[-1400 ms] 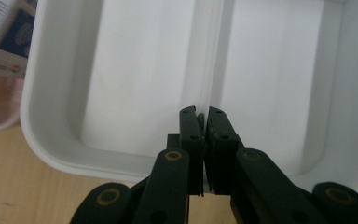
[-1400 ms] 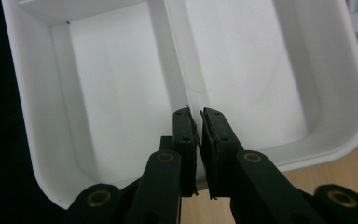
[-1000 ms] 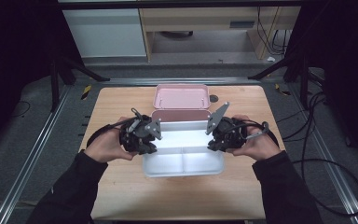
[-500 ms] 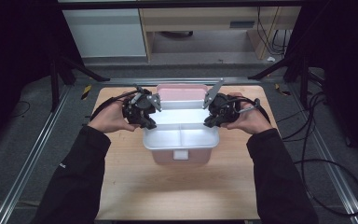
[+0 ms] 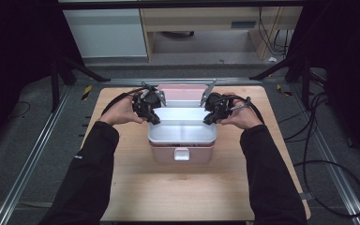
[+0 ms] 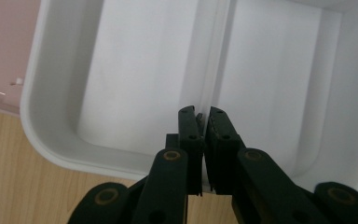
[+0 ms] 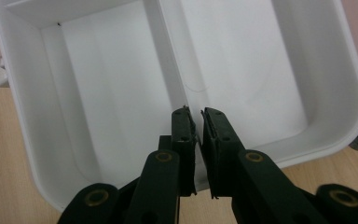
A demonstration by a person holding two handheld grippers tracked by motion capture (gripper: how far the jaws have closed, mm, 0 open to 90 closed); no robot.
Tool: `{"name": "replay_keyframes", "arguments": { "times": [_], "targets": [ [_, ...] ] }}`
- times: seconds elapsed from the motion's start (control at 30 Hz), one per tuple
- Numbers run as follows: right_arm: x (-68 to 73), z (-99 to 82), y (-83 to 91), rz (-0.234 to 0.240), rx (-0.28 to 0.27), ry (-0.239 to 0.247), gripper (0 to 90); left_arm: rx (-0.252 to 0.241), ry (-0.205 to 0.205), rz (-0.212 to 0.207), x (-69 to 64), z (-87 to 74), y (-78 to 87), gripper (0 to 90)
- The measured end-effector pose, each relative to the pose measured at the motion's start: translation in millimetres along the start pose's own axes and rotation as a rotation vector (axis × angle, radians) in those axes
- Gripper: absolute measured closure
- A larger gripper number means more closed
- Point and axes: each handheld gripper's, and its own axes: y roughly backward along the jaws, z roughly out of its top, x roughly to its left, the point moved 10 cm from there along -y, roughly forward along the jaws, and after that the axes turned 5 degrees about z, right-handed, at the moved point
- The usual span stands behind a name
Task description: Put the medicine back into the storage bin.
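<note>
A white two-compartment tray hangs over the pink lunch box base, which has a white latch on its front. My left gripper is shut on the tray's left rim, and my right gripper is shut on its right rim. In the left gripper view the left gripper pinches the wall of the tray right at the divider. The right gripper pinches the tray at the same ridge on the other side. Whether the tray rests fully in the base I cannot tell.
The pink lid lies open behind the box on the wooden table. A metal frame rail runs along each side of the table, and black cables lie on the floor to the right.
Both hands carried the tray away from the person and downward. It was held near the table's front and now sits over the pink base, looking smaller.
</note>
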Motion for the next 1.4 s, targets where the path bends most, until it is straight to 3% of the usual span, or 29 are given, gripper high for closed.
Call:
{"name": "replay_keyframes", "arguments": {
  "times": [0.17,0.27,0.43,0.6,0.77,0.93,1.1,1.2,1.3,1.33,1.4],
  "targets": [
    [0.4,-2.4,-6.4,-0.007,0.003,-0.001,83.3,0.020,-0.016,0.007,-0.7,-3.6,-10.9,85.0],
    [2.9,-3.0,-7.4,-0.013,0.009,-0.006,83.4,0.007,-0.012,0.002,-0.9,-4.0,-11.2,84.6],
    [9.6,-4.7,-6.9,-0.012,0.023,0.001,84.1,0.017,-0.038,0.003,-8.1,-3.9,-10.8,85.5],
    [14.8,-7.1,-10.3,-0.004,0.039,0.003,84.0,0.050,-0.042,-0.010,-12.5,-5.4,-15.7,85.6],
    [14.0,-11.7,-16.3,-0.006,-0.019,-0.010,82.6,0.048,-0.030,-0.021,-13.2,-7.0,-21.4,84.8],
    [19.8,-14.2,-16.9,-0.006,-0.038,-0.014,81.9,-0.004,-0.015,-0.026,-24.6,-10.5,-20.0,84.8],
    [30.5,-14.0,-16.8,-0.003,-0.032,-0.007,81.6,-0.008,-0.017,-0.011,-35.0,-14.2,-17.2,84.7],
    [33.0,-13.7,-16.0,-0.016,-0.021,-0.004,79.8,-0.016,0.005,0.018,-34.3,-15.3,-14.6,82.9],
    [34.8,-7.9,-8.3,-0.037,-0.068,-0.027,70.9,-0.102,0.055,0.055,-32.2,-12.0,0.5,76.9],
    [33.8,-4.3,0.4,-0.070,-0.109,-0.044,63.9,-0.122,0.068,0.061,-31.6,-11.7,4.8,73.3],
    [32.2,-3.0,5.2,-0.093,-0.127,-0.057,61.9,-0.161,0.105,0.093,-29.2,-12.8,14.9,70.5]
  ]
}}
